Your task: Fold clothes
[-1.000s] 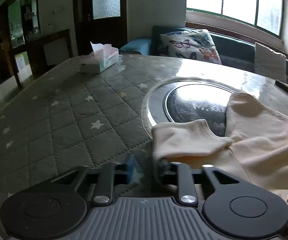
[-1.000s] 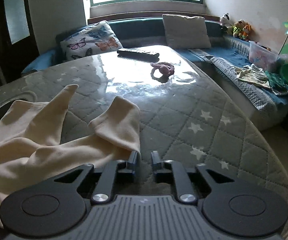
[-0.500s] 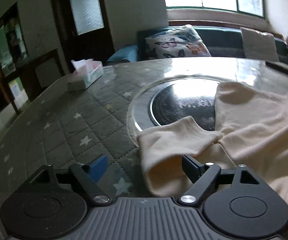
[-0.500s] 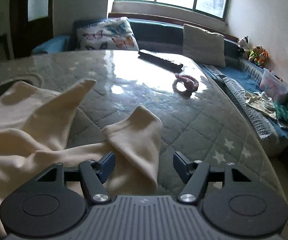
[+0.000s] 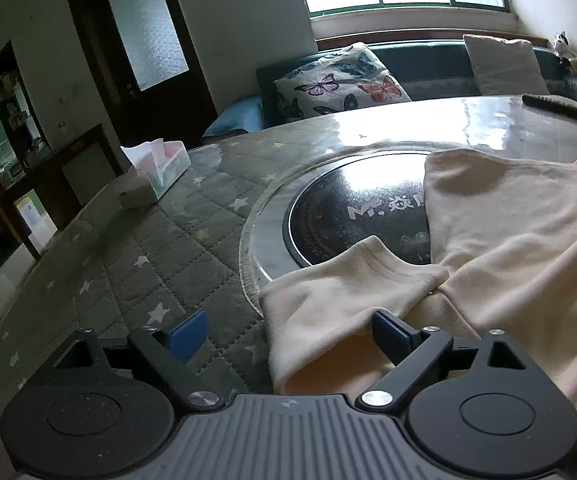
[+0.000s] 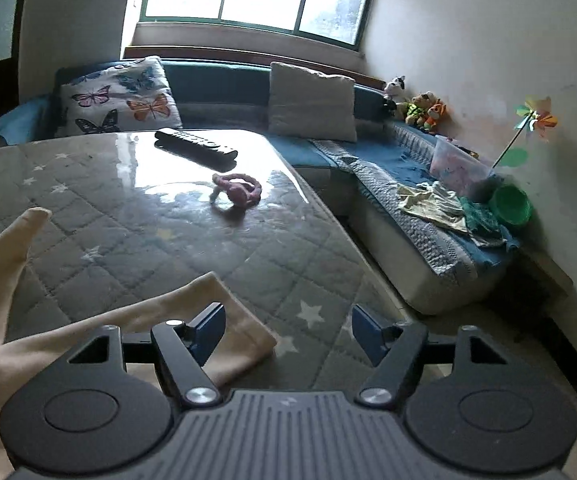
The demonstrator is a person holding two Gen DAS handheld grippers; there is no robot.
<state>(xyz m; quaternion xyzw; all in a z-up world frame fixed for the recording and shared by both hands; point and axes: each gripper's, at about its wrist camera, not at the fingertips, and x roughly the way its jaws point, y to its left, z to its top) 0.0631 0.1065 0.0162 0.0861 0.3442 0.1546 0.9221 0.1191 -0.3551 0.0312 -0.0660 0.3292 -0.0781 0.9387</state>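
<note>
Cream garment lies loose; both grippers, left and right, are opening, so a cuff may slide askew unpinched.

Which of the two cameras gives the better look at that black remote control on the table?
The right wrist view: the remote control lies whole and sharp on the glossy table, beyond the pink ring toy. In the left wrist view the same remote is only a thin dark sliver at the far right edge.
</note>
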